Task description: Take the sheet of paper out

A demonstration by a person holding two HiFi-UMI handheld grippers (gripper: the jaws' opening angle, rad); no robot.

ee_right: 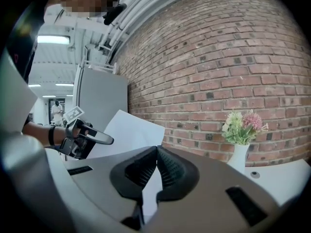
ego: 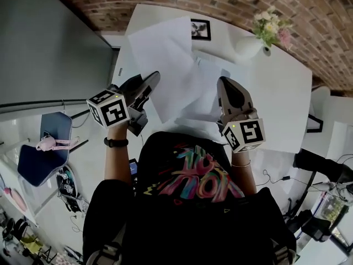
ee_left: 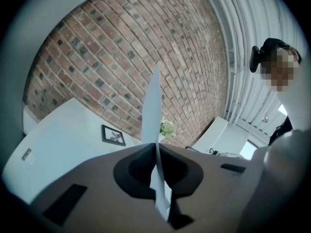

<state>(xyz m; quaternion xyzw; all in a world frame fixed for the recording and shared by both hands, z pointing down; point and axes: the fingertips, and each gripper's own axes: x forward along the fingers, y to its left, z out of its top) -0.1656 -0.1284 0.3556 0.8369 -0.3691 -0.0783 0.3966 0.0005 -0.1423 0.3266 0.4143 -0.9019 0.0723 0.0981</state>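
Left gripper (ego: 151, 81): jaws pressed together on the sheet of paper (ego: 162, 48), which I see edge-on in the left gripper view, running up through the closed pads (ee_left: 156, 147) and on above them (ee_left: 151, 110). Sheet of paper: white, blank, held up clear of the white table (ego: 276, 93), pinched near its left edge; in the right gripper view it stands as a tilted white panel (ee_right: 131, 132) before the brick wall (ee_right: 218, 57). Right gripper (ego: 224, 84): jaws meeting at the tips (ee_right: 156, 150), a white strip showing in the slot behind them; whether it is gripped I cannot tell. Loose papers (ego: 207, 81): several white sheets lying on the table between the two grippers, beneath the held sheet. Marker cubes: one on each gripper, left (ego: 108, 108), right (ego: 245, 134). Framed picture (ego: 200, 29): dark frame, at the table's far edge by the wall. White vase (ego: 248, 46): on the table near the wall, holding pale flowers (ego: 270, 26). Dark wristband (ego: 116, 142): on the left wrist.
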